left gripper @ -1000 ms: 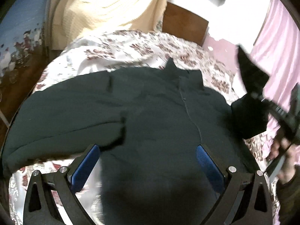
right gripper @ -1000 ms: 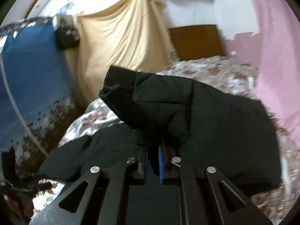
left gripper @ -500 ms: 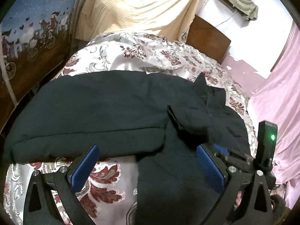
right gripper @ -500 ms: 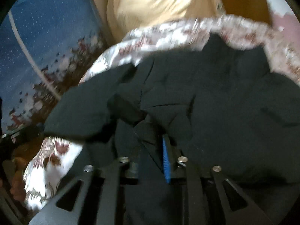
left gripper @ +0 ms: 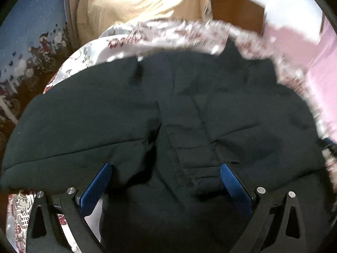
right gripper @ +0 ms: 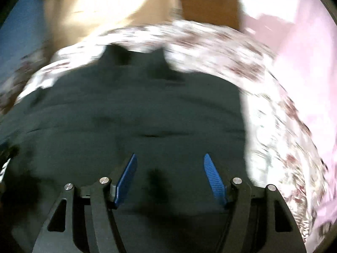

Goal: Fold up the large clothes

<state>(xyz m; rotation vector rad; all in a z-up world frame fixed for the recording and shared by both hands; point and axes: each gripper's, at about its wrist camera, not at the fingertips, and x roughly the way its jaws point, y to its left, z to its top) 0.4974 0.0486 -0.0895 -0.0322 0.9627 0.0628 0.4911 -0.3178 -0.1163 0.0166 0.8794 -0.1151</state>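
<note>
From the left wrist camera we see the left gripper (left gripper: pixel 166 168) with its two blue pads (left gripper: pixel 95 187) spread wide apart and nothing pinched between them. Under and ahead of it lies the dark jacket (left gripper: pixel 189 97), spread over the floral bedspread (left gripper: pixel 151 33). One sleeve (left gripper: pixel 84 130) runs out to the left as a broad band, and its cuff end sits close to the left edge of the view. A second sleeve (left gripper: pixel 185 147) is folded in over the body of the jacket, and its ribbed cuff lies between our two pads, just beside the right one. Behind the bed hang a cream cloth (left gripper: pixel 137 2) and, to the right, a pink curtain (left gripper: pixel 322 63); a brown headboard (left gripper: pixel 236 6) shows between them. This far part of the view is smeared with blur.

From the right wrist camera we see the right gripper (right gripper: pixel 170 168), also with its blue pads (right gripper: pixel 126 181) held apart and gripping nothing. The jacket (right gripper: pixel 137 116) fills the middle and left of this view, flat on the bedspread (right gripper: pixel 221 48), with its collar points toward the far edge. To the right of the pads the jacket's straight side edge meets bare patterned bedspread. The pink curtain (right gripper: pixel 305 52) and the headboard (right gripper: pixel 210 6) sit beyond, heavily blurred, so we cannot make out finer detail there.
</note>
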